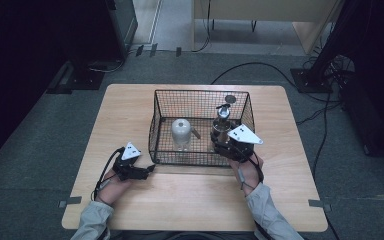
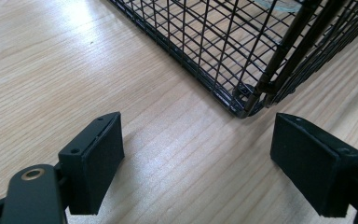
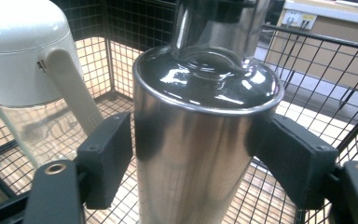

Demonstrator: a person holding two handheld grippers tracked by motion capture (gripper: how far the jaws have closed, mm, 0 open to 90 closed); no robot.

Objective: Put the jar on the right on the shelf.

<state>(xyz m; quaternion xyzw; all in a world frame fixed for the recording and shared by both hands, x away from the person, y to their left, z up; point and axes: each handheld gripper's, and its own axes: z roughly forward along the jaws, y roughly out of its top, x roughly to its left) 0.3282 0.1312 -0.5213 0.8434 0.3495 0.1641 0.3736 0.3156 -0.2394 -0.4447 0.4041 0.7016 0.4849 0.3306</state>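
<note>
A black wire basket [image 1: 202, 91] stands mid-table. Inside it, at the right, a shiny steel flask [image 1: 222, 125] with a narrow neck stands upright. A clear jar with a white lid and handle [image 1: 181, 132] stands at the flask's left. My right gripper [image 1: 225, 145] reaches over the basket's near wall. In the right gripper view its jaws [image 3: 196, 158] flank the flask [image 3: 191, 116] with the pads just off its sides, so it is open. My left gripper [image 1: 147, 170] lies open on the table by the basket's near left corner [image 2: 247, 100], with nothing between its pads [image 2: 95, 154].
A small dark round object [image 1: 230, 99] lies by the basket's far right rim. Bare wooden table [image 1: 190, 200] stretches in front of the basket and on both sides. Cables run over the grey floor beyond the table. The white-lidded jar [image 3: 23, 60] stands close beside the right gripper's left jaw.
</note>
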